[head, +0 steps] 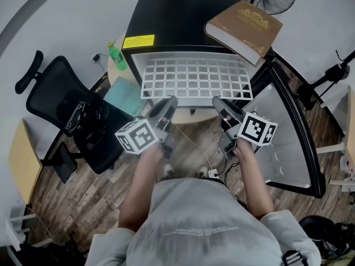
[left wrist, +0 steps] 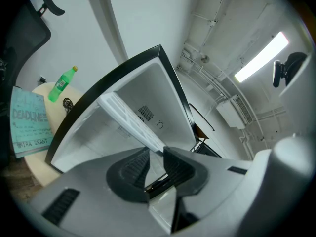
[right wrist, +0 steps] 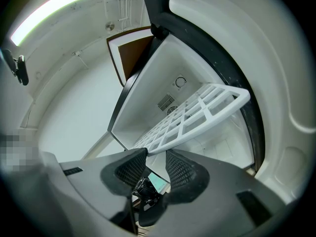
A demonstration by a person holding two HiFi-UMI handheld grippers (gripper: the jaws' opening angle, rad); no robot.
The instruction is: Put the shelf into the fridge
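Observation:
A white grid shelf (head: 194, 76) lies level, partly inside the open black mini fridge (head: 166, 15), with its front edge sticking out toward me. My left gripper (head: 169, 101) is at the left of that edge. In the left gripper view the shelf's rim (left wrist: 128, 117) runs in between the pads and my left gripper (left wrist: 155, 152) is shut on it. My right gripper (head: 219, 101) is at the right of the front edge. In the right gripper view the shelf (right wrist: 197, 112) reaches the fingertips of my right gripper (right wrist: 157, 154), whose jaws stand apart around the rim.
The fridge door (head: 288, 132) hangs open to the right. A brown book (head: 244, 29) lies on the fridge top. To the left are a round table (head: 119, 73) with a green bottle (head: 116, 55) and a teal book (head: 125, 96), and a black office chair (head: 66, 110). Cables (head: 211, 173) lie on the floor.

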